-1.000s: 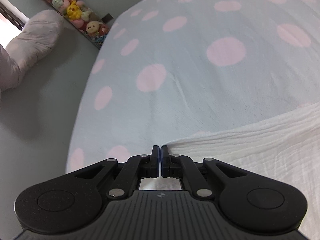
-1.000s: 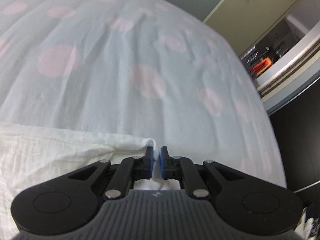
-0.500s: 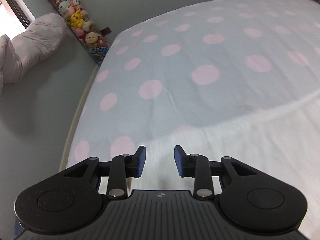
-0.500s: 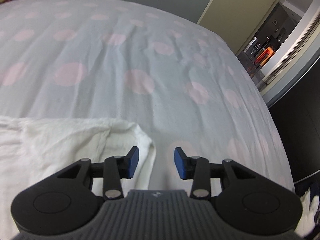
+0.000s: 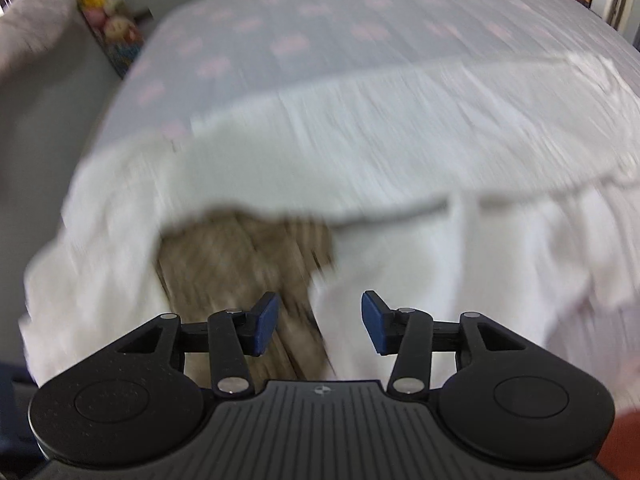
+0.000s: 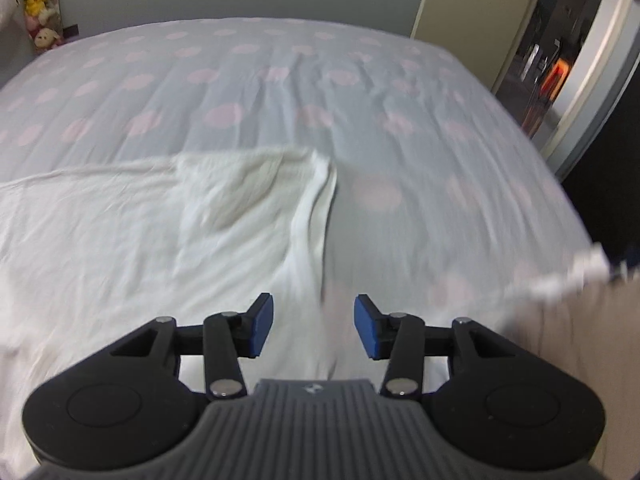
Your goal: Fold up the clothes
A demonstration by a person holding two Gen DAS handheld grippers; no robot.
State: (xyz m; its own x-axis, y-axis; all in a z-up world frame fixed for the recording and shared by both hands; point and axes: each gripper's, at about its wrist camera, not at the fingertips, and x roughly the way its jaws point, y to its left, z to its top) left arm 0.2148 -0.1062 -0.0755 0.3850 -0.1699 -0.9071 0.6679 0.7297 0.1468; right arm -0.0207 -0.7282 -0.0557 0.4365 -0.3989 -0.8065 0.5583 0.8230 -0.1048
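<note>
A white textured garment [image 6: 120, 224] lies spread on the bed, its far right corner [image 6: 320, 164] slightly rumpled. In the left wrist view the same garment [image 5: 400, 136] is blurred and hangs over the bed's near edge, with wooden floor [image 5: 240, 256] showing below it. My left gripper [image 5: 319, 326] is open and empty, above the hanging cloth edge. My right gripper [image 6: 314, 326] is open and empty, above the garment's right edge.
The bed has a pale blue sheet with pink dots [image 6: 380, 92]. A strip of plush toys [image 6: 40, 12] hangs on the far wall. An open doorway [image 6: 560, 64] is at the right. A pink pillow [image 5: 28, 28] lies at the far left.
Both grippers opened, let go of the garment's corners, and pulled back toward the near edge of the bed. The garment now lies released on the sheet.
</note>
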